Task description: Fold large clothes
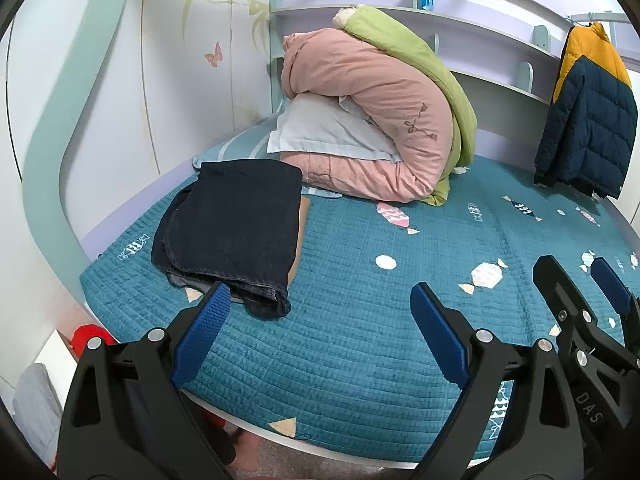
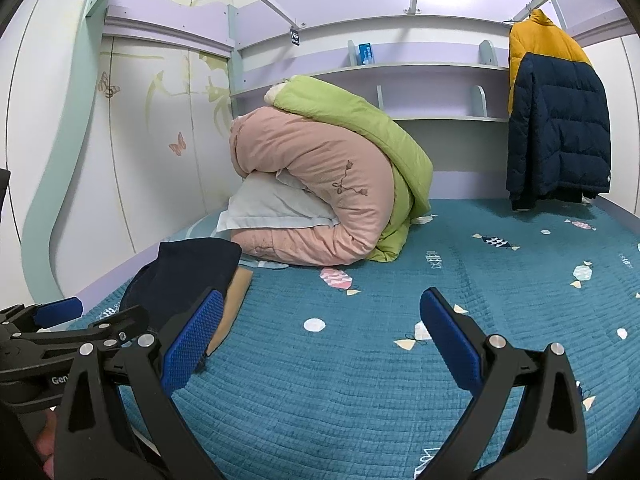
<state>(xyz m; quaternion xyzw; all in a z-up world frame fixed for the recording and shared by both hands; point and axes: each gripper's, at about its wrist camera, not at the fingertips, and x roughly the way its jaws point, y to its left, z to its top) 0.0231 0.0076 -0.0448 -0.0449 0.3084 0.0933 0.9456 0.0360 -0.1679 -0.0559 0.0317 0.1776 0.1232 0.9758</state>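
A folded dark navy garment (image 1: 232, 232) lies on the teal quilted bedspread (image 1: 360, 320) at the left, partly on a brown board (image 1: 300, 236). It also shows in the right wrist view (image 2: 188, 268). My left gripper (image 1: 320, 312) is open and empty, just in front of the garment's near corner. My right gripper (image 2: 320, 316) is open and empty over the bedspread (image 2: 360, 380), to the right of the garment. The right gripper shows at the right edge of the left wrist view (image 1: 576, 284). A navy and yellow puffer jacket (image 2: 556, 120) hangs at the back right.
A rolled pink duvet (image 1: 360, 120) with a green one (image 1: 440, 80) and a white pillow (image 1: 320, 132) lies at the head of the bed. Shelves (image 2: 400, 68) run along the back wall. A wardrobe (image 1: 160, 80) stands at the left. The bed's near edge is below the grippers.
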